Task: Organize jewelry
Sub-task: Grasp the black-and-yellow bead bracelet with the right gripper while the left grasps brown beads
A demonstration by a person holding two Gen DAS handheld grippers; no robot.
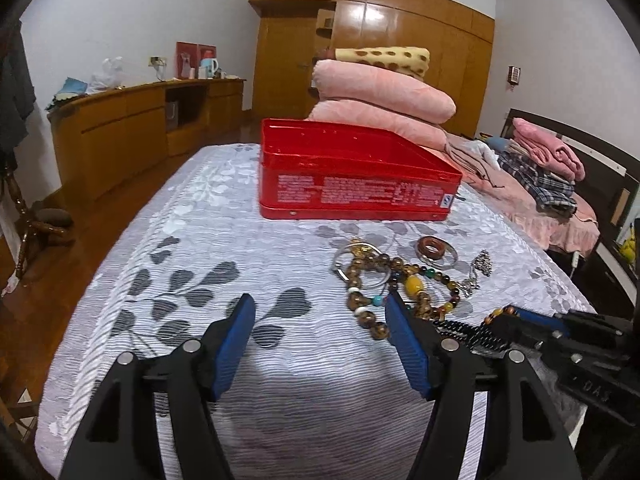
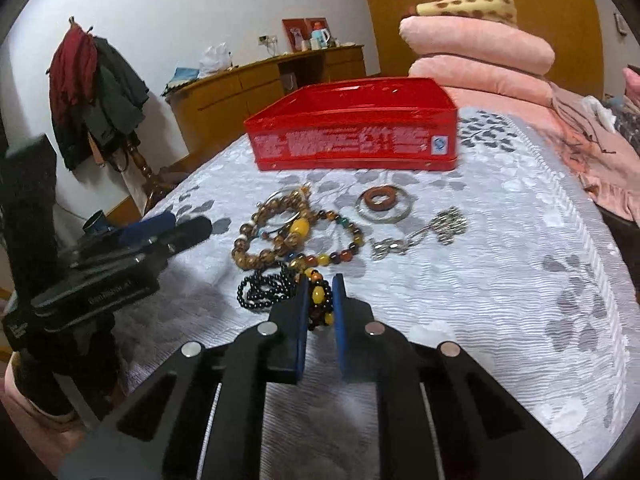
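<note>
On a bedspread [image 2: 500, 280] printed with grey leaves, the right gripper [image 2: 320, 300] has its jaws closed narrow on an amber bead bracelet [image 2: 318, 300] at the near edge of a jewelry pile [image 2: 304, 232]. The left gripper [image 1: 320, 320], jaws wide and holding nothing, hovers just left of the pile. Beyond the pile sits an open red tin [image 2: 356, 136], with folded pink blankets [image 2: 480, 52] behind it.

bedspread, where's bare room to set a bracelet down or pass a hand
Free: the bedspread left of the jewelry pile, out to the bed's left edge, and the strip right of the silver chain. Crowded: between the red tin and the tools, where beads and rings overlap.
</note>
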